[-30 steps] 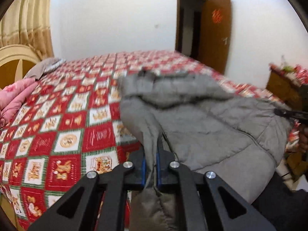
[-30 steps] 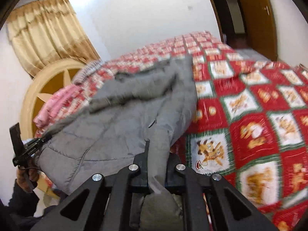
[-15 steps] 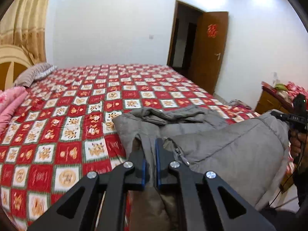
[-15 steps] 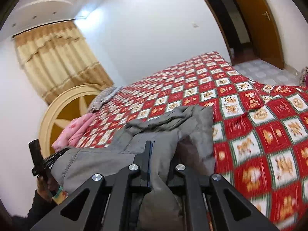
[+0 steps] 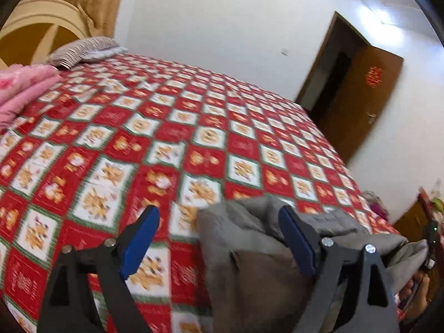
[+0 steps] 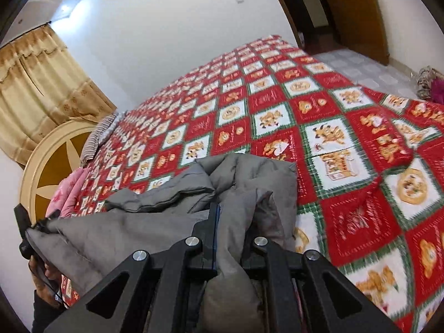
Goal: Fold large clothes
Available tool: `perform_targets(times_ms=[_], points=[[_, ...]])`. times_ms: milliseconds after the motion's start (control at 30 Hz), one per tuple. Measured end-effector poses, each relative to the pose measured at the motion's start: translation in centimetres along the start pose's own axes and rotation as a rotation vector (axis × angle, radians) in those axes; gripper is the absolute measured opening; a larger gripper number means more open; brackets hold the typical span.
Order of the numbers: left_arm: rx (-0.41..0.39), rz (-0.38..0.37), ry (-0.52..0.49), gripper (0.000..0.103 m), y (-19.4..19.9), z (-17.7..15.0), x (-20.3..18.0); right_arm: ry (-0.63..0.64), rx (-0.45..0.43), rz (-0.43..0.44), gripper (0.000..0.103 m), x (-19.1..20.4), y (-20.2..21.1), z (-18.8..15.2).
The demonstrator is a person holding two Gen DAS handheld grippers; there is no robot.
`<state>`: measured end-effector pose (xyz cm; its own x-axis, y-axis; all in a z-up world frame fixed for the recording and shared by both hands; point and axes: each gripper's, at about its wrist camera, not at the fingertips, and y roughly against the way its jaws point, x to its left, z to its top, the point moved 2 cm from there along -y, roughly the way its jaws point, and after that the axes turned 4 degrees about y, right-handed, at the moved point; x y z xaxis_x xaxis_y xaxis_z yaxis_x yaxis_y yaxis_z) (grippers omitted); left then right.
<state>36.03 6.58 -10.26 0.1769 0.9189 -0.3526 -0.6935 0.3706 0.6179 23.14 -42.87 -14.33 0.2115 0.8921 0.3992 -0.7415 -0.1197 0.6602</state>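
My left gripper [image 5: 219,238] stood with its blue fingers [image 5: 138,245] spread wide, gripping nothing, above the bed [image 5: 194,138]. My right gripper [image 6: 230,238] was clenched on a fold of the grey coat [image 6: 155,222], which lay bunched at the near edge of the red patterned bedspread [image 6: 347,127].

In the left wrist view the bedspread [image 5: 166,138] is motion-blurred, so its printed figures cannot be read, and the bottom edge cuts off the coat [image 5: 249,263] and the bodies of the left gripper [image 5: 219,233]. In the right wrist view the coat [image 6: 155,236] covers the right-hand finger of the right gripper [image 6: 230,222] and the bed's near edge. The curtain [image 6: 36,83] is cut off by the lens rim.
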Motion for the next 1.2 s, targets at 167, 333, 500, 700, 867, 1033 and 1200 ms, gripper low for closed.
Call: perform_targets(times_ms=[167, 333, 500, 700, 867, 1033, 1200], points=[[-0.097, 0.182, 0.110, 0.095, -0.3, 1.4, 2.0, -0.078, -0.016, 0.001, 0.054, -1.5, -2.9, 2.5], [-0.199, 0.325, 0.147, 0.097, 1.2, 0.9, 2.4, -0.120, -0.138, -0.066, 0.078, -2.1, -2.4, 4.5], [-0.244, 0.380, 0.090, 0.100, 1.2, -0.3, -0.5, 0.027, -0.236, -0.179, 0.078, 1.3, -1.3, 2.9], [-0.274, 0.315, 0.000, 0.103, 1.3, -2.5, -7.0, 0.181, -0.396, -0.256, 0.079, 6.2, 2.1, 0.9], [-0.268, 0.353, -0.152, 0.103, -0.9, -4.4, -11.4, 0.269, -0.431, -0.232, 0.084, 9.5, 4.3, -0.1], [-0.191, 0.385, -0.243, 0.103, -4.0, -5.9, -13.3, 0.372, -0.161, -0.123, 0.084, 12.1, -0.7, -3.7], [-0.173, 0.558, -0.290, 0.103, -7.5, -4.9, -12.9, 0.448, 0.023, -0.244, 0.084, 11.8, -7.6, -3.8]])
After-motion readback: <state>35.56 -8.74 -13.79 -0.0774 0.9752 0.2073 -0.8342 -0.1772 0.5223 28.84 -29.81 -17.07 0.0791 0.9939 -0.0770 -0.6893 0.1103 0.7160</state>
